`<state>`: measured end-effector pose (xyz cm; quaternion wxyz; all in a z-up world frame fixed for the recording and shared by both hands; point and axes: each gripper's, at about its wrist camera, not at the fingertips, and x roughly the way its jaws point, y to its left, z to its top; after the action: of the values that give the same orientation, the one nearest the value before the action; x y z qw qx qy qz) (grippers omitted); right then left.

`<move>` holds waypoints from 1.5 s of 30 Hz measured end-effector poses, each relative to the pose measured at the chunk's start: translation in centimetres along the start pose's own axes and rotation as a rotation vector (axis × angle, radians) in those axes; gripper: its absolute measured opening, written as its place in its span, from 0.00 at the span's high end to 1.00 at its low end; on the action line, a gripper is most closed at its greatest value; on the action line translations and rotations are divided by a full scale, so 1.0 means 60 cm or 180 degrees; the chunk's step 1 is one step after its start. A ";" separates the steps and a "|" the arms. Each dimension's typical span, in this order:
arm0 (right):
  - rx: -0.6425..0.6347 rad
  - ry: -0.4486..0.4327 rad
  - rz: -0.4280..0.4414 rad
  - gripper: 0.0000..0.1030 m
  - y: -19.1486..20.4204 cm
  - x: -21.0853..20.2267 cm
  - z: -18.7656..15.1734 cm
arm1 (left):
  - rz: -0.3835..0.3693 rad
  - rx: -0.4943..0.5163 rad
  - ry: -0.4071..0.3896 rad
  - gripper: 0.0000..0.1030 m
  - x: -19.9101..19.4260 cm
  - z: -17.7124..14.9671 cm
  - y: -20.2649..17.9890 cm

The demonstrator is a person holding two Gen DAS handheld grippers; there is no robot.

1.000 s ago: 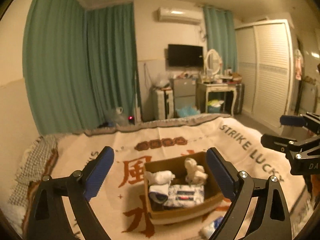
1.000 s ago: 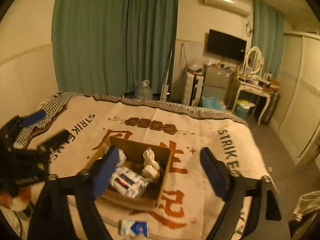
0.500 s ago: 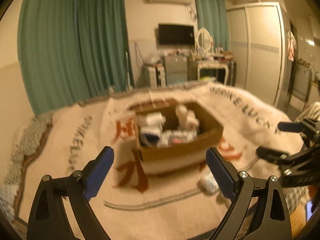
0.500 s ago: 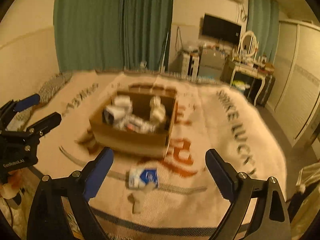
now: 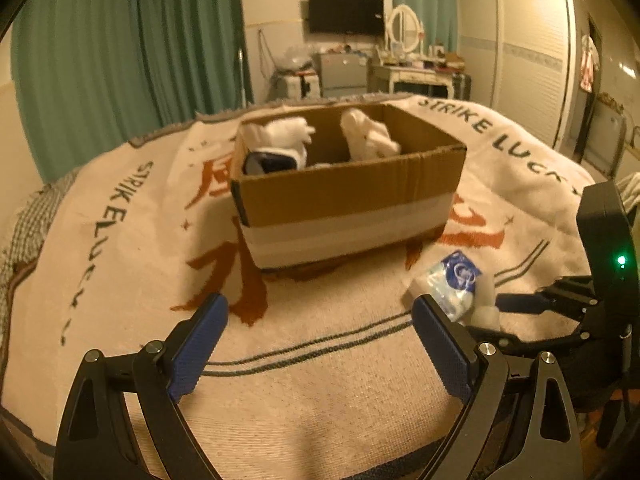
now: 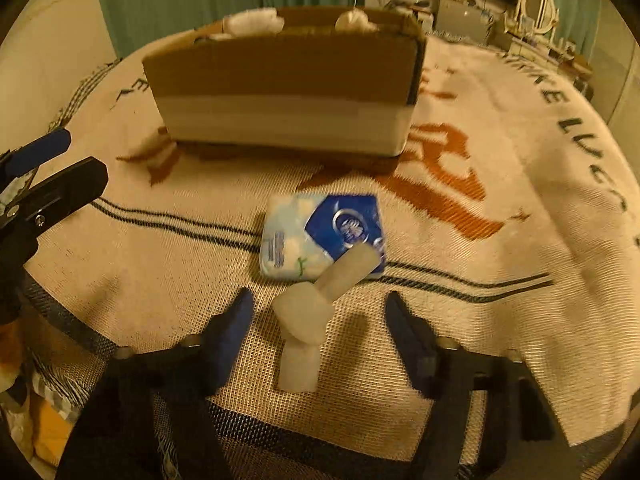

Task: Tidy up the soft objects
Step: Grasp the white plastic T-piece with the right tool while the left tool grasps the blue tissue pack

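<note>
A cardboard box (image 5: 348, 196) stands on the printed blanket and holds white socks (image 5: 280, 132) and other soft items. In front of it lies a blue-and-white tissue pack (image 6: 320, 236) with a pale white rolled piece (image 6: 304, 316) resting against its near edge. My right gripper (image 6: 318, 304) is low over the blanket with its jaws closing. The pale piece lies between them, and the pads stand clear of it. My left gripper (image 5: 320, 320) is open and holds nothing, to the left of the pack (image 5: 452, 284) and short of the box.
The blanket (image 5: 320, 380) covers a bed whose near edge runs just under both grippers. A checked cloth (image 5: 24, 224) lies at the left edge. Green curtains, a television, a dressing table and a wardrobe stand beyond the bed.
Both grippers have dropped toward the blanket and tipped downward, so the box and tissue pack look much nearer. The right jaws have narrowed around the pale piece.
</note>
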<state>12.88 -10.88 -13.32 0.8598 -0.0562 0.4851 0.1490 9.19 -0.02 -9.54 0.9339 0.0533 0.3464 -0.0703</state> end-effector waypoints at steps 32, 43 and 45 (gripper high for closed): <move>0.0009 -0.0033 0.0021 0.72 -0.151 -0.031 0.051 | -0.0346 -0.0217 0.0890 0.10 0.156 0.011 -0.177; 0.0005 -0.0056 -0.0047 0.72 -0.149 -0.025 0.049 | -0.0308 -0.0127 0.0766 0.15 0.177 0.016 -0.173; 0.0017 -0.0056 -0.0044 0.72 -0.150 -0.025 0.048 | -0.0368 -0.0139 0.0757 0.16 0.169 0.014 -0.168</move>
<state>17.30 -19.02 -10.94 0.8652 -0.0560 0.4776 0.1423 15.64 -11.00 -16.08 0.8816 0.0209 0.4587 -0.1096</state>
